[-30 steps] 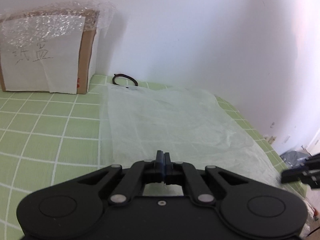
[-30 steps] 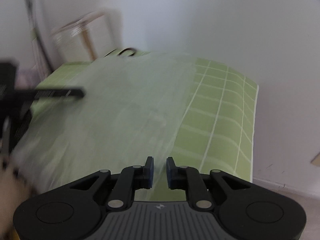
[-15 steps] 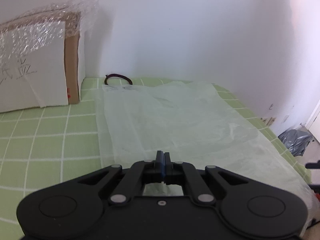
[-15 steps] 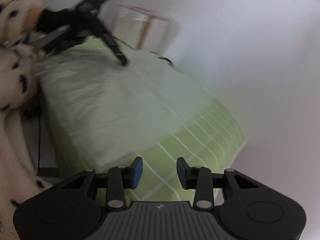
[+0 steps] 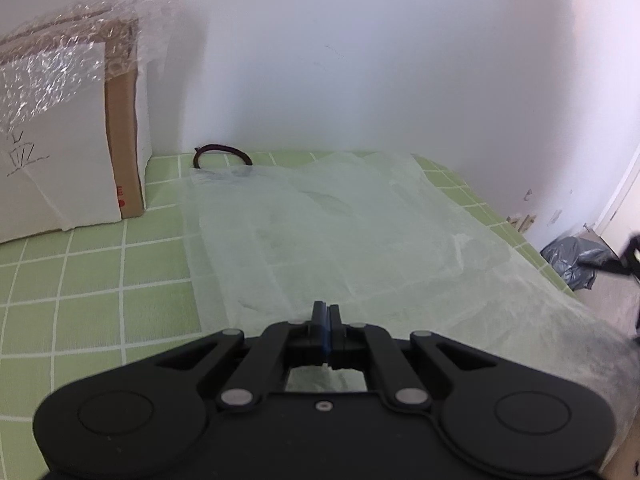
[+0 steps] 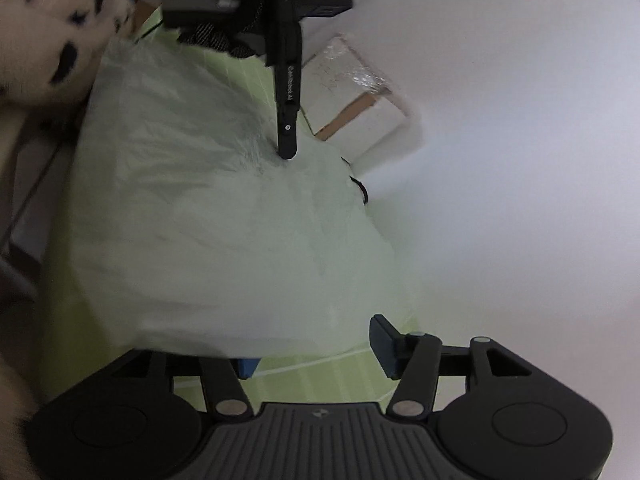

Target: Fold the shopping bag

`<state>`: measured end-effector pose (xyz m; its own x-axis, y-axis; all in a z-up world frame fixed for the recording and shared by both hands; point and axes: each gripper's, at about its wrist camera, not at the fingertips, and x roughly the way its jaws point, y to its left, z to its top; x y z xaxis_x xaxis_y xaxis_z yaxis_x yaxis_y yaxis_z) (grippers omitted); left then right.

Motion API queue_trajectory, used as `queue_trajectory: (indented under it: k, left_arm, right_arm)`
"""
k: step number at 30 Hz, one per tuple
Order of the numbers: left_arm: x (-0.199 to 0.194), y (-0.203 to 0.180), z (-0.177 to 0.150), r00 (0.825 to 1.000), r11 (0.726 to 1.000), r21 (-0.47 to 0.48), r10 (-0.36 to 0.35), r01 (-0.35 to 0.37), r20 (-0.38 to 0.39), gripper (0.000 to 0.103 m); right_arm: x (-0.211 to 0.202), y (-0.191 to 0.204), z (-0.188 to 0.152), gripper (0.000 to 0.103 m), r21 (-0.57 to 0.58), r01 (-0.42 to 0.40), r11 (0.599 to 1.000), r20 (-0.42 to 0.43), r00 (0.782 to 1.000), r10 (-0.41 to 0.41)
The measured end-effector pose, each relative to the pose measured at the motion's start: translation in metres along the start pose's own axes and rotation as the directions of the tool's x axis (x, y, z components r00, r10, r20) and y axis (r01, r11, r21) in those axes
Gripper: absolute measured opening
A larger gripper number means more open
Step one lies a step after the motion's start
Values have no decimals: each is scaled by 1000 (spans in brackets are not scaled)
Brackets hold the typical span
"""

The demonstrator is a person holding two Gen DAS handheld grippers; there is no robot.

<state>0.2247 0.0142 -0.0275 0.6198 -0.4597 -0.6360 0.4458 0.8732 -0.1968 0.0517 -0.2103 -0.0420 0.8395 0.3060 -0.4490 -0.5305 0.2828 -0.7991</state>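
Nearest in the left wrist view, the left gripper (image 5: 326,316) has its jaws pressed together at the near edge of the thin translucent white plastic shopping bag (image 5: 344,240); whether film is pinched between them cannot be told, though from the right wrist view its tip comes down on the bag's surface. The bag lies spread flat on the green checked table mat (image 5: 80,280). The right gripper (image 6: 316,356) has just been opening, jaws apart, with the bag's nearer edge draped over the left finger and nothing clamped. Judgement: take that edge cleanly with the right before closing, keep the left as the anchor, and carry the film over slowly, since it will billow and slip. Beyond the bag's far end, only the left view shows clearly the dark cord loop (image 5: 222,154) and the bubble-wrapped cardboard box (image 5: 68,140) to the bag's left. Only the right view shows the person's spotted fleece sleeve (image 6: 60,28).
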Motion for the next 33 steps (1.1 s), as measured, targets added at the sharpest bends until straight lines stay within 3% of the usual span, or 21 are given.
queue_trajectory:
  k: [5, 15, 19, 20, 23, 26, 31, 33]
  left_arm:
    - [-1, 3, -1, 1000, 1000, -3, -24, 24, 1, 2]
    - [-2, 16, -1, 996, 995, -55, -88, 88, 2, 2]
    - [0, 22, 0, 993, 990, -74, -119, 119, 3, 2]
    - [1, 24, 0, 992, 989, -81, -127, 127, 5, 2]
    - [2, 29, -2, 989, 983, -108, -148, 149, 15, 2]
    - [0, 30, -6, 988, 982, -110, -153, 156, 34, 2]
    - [-12, 10, -11, 995, 996, 36, -85, 83, 48, 4]
    - [-20, 6, -14, 997, 996, 79, -52, 48, 59, 13]
  right_arm:
    - [27, -13, -2, 58, -109, -11, 994, 41, 999, 16]
    - [60, -34, 2, 53, -161, -108, 981, 116, 985, 127]
    - [63, -42, -1, 23, -148, -204, 968, 113, 968, 222]
    - [63, -42, -1, 21, -140, -217, 966, 110, 966, 233]
    - [66, -46, -3, 16, -75, -253, 965, 98, 961, 260]
    - [71, -61, -3, 10, 78, -324, 943, 79, 945, 319]
    - [81, -77, -4, 7, 275, -407, 871, 82, 913, 401]
    - [88, -83, -5, 7, 341, -434, 834, 92, 898, 430]
